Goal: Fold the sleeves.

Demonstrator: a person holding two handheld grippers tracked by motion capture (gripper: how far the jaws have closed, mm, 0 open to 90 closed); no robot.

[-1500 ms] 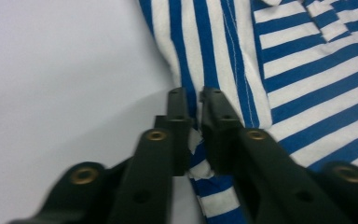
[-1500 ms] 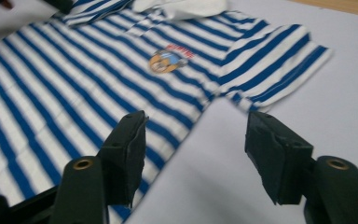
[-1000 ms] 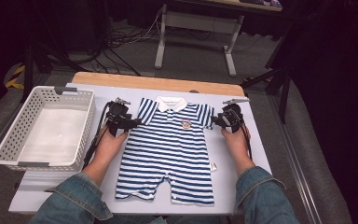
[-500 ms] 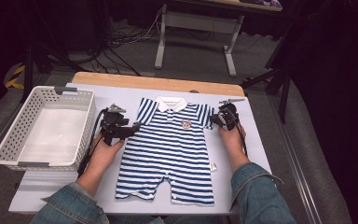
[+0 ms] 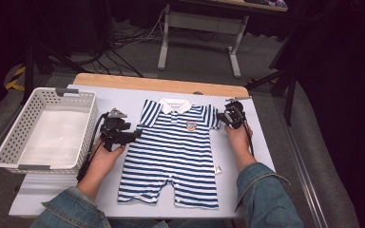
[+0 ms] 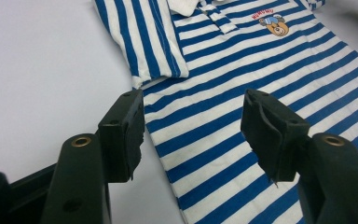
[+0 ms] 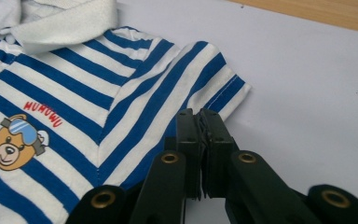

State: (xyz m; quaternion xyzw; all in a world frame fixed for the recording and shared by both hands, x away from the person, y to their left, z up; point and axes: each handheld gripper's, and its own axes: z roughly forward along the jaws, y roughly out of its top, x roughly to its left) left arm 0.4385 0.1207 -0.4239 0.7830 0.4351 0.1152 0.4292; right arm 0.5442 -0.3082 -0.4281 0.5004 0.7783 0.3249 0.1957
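A: Where did the striped romper lie?
B: Flat on the white table, collar at the far side, right of the basket.
A: Jaw status?
B: Left gripper — jaws apart above the romper's left edge below the sleeve, having just been opening. Right gripper — jaws had just been closing, now shut, seemingly pinching the right sleeve hem.

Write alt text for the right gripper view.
The right claw, its two black jaws pressed together, sits at the sleeve of a blue-and-white striped baby romper spread flat on a pale table. A white collar and a bear badge lie to the left.
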